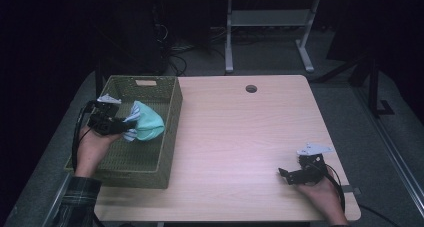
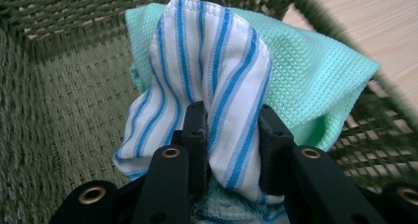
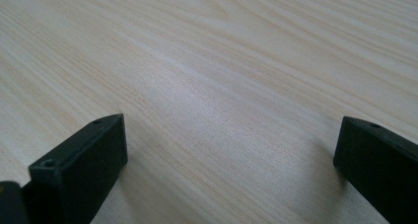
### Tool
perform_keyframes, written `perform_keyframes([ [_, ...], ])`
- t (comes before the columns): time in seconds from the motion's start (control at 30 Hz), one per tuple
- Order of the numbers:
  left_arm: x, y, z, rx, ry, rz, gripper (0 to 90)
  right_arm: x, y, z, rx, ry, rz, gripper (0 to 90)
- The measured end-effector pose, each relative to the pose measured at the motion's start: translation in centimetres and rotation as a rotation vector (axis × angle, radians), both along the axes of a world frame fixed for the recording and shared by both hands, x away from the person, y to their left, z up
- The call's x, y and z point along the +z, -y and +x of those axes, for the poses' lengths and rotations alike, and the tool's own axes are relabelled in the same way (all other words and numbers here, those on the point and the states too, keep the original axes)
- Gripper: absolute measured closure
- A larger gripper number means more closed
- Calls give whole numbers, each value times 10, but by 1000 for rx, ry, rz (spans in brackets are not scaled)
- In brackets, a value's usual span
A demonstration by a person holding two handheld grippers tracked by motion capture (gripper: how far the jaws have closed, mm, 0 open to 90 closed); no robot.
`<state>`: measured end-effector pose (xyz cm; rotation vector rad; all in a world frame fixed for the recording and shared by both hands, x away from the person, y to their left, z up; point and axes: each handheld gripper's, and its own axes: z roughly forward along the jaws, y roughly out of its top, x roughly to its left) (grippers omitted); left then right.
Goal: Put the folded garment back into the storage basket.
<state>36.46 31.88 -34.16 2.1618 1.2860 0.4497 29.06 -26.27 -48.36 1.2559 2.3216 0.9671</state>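
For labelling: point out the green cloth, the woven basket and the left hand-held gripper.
green cloth [image 1: 149,124], high view, its bunched middle.
woven basket [image 1: 172,118], high view, right wall.
left hand-held gripper [image 2: 231,135], left gripper view, between jaws, on the striped fabric.

The lower end of the striped cloth [image 2: 197,76] is covered by the left claw [image 2: 231,135] in the left gripper view, so how much of it lies between the jaws cannot be told. The green cloth [image 2: 315,76] behind it is largely hidden by the striped one. The basket [image 2: 64,100] is cut off by the edges of that view, and its near rim is blurred. In the high view, part of the basket floor is hidden by the person's left hand [image 1: 92,147]. In the right gripper view, both jaws of the right claw [image 3: 231,160] are cut off by the lower edge, and the surface [image 3: 222,61] is blurred toward the top.
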Motion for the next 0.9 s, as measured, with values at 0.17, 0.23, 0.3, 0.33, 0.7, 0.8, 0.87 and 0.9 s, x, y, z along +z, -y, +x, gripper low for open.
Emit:
perform_keyframes([
  [0.17, -17, -5, 4, 18, -11, -21, 701, 0, 0, 0, 1, 0, 0, 0],
  [0.23, -22, -7, 5, 18, -10, -27, 701, 0, 0, 0, 1, 0, 0, 0],
  [0.3, -26, -8, 6, 21, -13, -29, 700, 0, 0, 0, 1, 1, 0, 0],
  [0.33, -26, -8, 6, 21, -13, -29, 700, 0, 0, 0, 1, 1, 0, 0],
  [0.7, -46, -8, 8, 23, -31, -10, 698, 0, 0, 0, 2, 1, 1, 0],
  [0.8, -51, -7, 8, 24, -45, 4, 698, 0, 0, 0, 2, 2, 1, 0],
  [0.87, -51, -7, 8, 19, -48, 7, 698, 0, 0, 0, 2, 2, 0, 0],
  [0.9, -53, -6, 8, 21, -56, 7, 698, 0, 0, 0, 3, 2, 0, 0],
])
